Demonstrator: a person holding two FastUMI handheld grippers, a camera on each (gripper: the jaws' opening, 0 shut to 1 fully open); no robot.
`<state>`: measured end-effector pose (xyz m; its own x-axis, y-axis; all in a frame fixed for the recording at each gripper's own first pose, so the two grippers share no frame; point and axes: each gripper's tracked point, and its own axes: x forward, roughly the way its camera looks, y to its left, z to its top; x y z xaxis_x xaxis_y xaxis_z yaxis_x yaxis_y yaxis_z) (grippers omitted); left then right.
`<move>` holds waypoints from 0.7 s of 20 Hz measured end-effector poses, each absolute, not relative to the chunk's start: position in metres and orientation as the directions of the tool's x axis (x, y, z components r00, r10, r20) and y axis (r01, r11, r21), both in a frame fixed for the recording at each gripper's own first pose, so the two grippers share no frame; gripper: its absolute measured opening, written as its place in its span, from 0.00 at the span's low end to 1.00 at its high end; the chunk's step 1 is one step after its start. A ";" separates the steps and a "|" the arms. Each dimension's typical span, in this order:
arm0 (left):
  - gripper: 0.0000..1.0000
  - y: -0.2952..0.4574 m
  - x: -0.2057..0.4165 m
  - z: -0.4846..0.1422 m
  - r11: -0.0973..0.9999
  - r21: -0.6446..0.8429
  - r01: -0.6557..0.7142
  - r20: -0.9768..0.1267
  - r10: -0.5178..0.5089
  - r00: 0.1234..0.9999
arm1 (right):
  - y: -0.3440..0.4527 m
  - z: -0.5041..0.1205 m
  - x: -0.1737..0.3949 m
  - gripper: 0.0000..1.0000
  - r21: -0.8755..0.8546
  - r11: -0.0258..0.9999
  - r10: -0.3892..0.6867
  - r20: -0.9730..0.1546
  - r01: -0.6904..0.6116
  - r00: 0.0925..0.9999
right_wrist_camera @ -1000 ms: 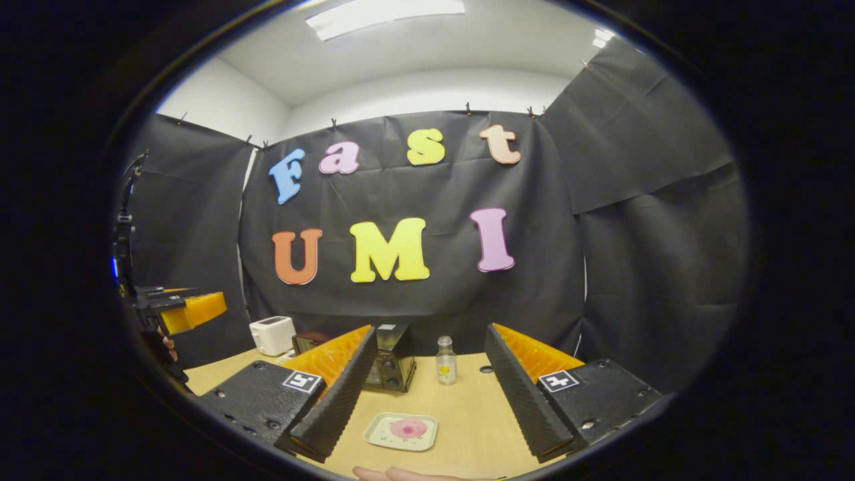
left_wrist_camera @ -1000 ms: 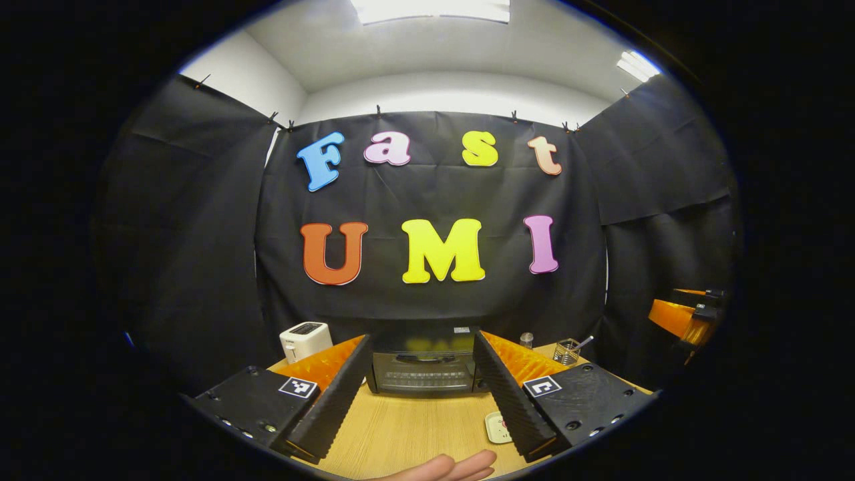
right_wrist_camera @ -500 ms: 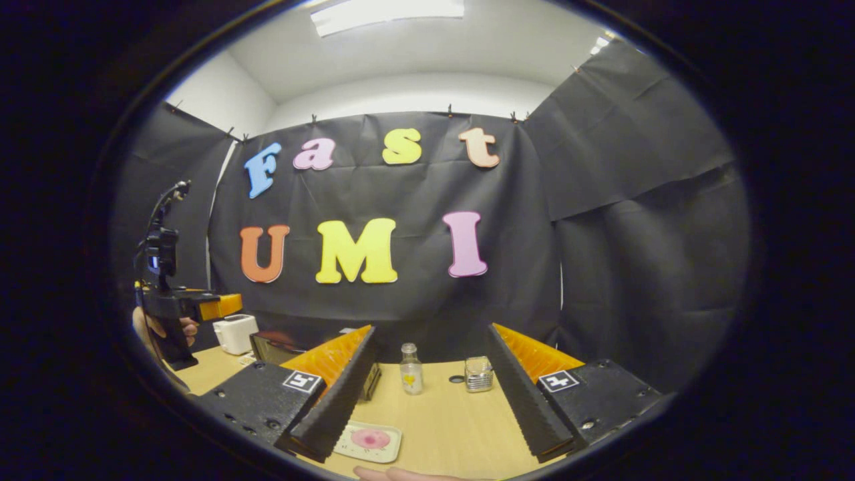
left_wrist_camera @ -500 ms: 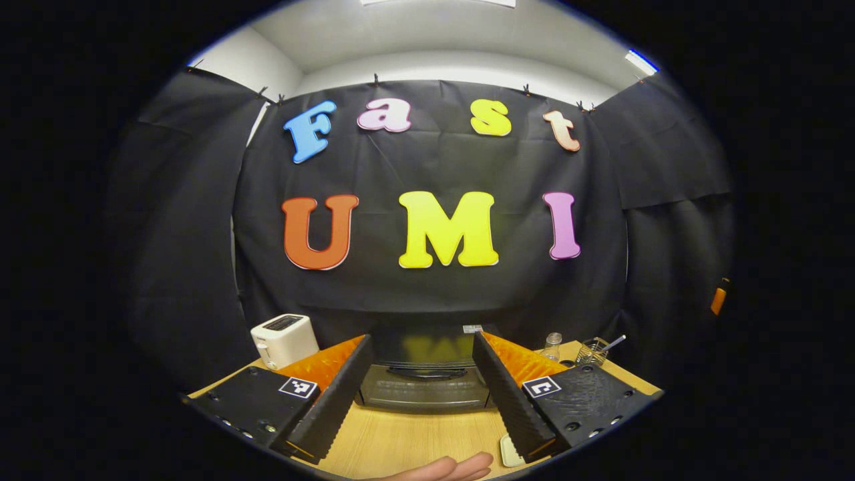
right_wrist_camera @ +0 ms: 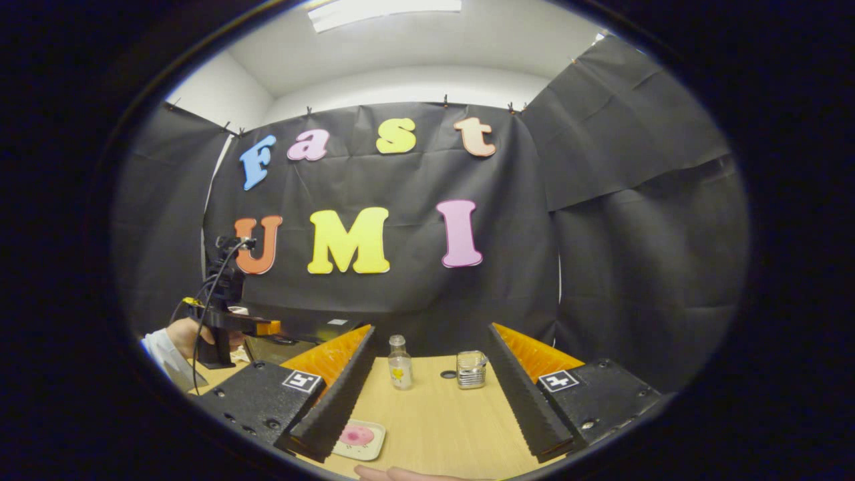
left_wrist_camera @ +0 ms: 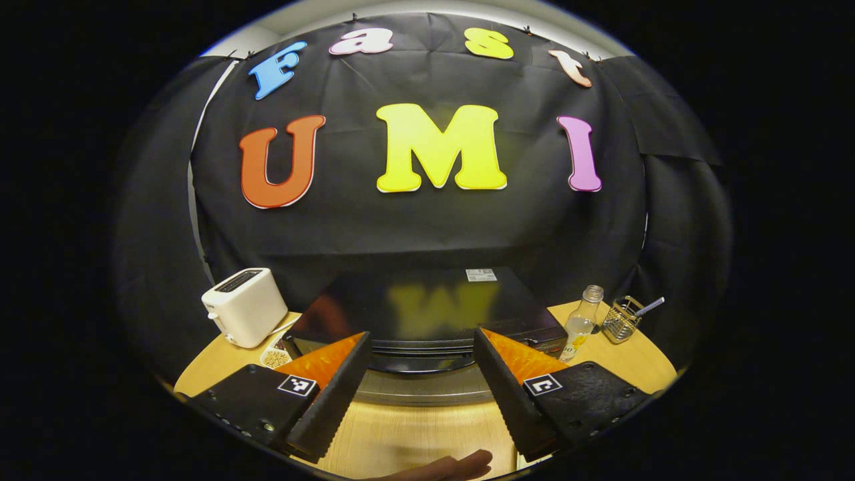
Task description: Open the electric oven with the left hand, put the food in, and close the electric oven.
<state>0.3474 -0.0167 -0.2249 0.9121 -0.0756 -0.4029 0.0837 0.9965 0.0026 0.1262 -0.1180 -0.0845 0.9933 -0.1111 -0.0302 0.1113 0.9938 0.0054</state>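
Wood-grain table point(left_wrist_camera: 401, 434) stands in a booth with black cloth walls under a white ceiling with a strip light point(right_wrist_camera: 384, 10). Glossy black electric oven point(left_wrist_camera: 427, 314), door shut, sits just ahead of the left gripper point(left_wrist_camera: 422, 387), whose ridged fingers are spread wide and empty. Right gripper point(right_wrist_camera: 427, 394) likewise gapes empty. Pink food point(right_wrist_camera: 356, 435) lies on a pale rectangular tray point(right_wrist_camera: 371, 446) beside it. White boxy toaster point(left_wrist_camera: 244, 306), clear bottle point(right_wrist_camera: 400, 363) and wire holder point(left_wrist_camera: 621, 319) stand nearby.
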 end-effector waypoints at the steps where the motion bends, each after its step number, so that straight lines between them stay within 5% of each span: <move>1: 0.96 -0.018 0.351 -0.234 0.996 -0.001 0.086 -0.425 -0.079 0.902 | -0.122 -0.084 0.126 1.00 0.009 0.994 -0.112 -0.028 0.112 0.993; 14: 0.97 -0.012 0.362 -0.254 0.992 -0.043 0.120 -0.444 -0.126 0.887 | -0.137 -0.069 0.083 1.00 0.029 0.990 -0.141 0.002 0.141 0.990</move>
<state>0.3620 -0.0116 -0.2539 0.8872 -0.1262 -0.4437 0.1196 0.9919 -0.0430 0.0833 -0.1366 -0.0693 0.9900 -0.1412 0.0016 0.1411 0.9896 0.0290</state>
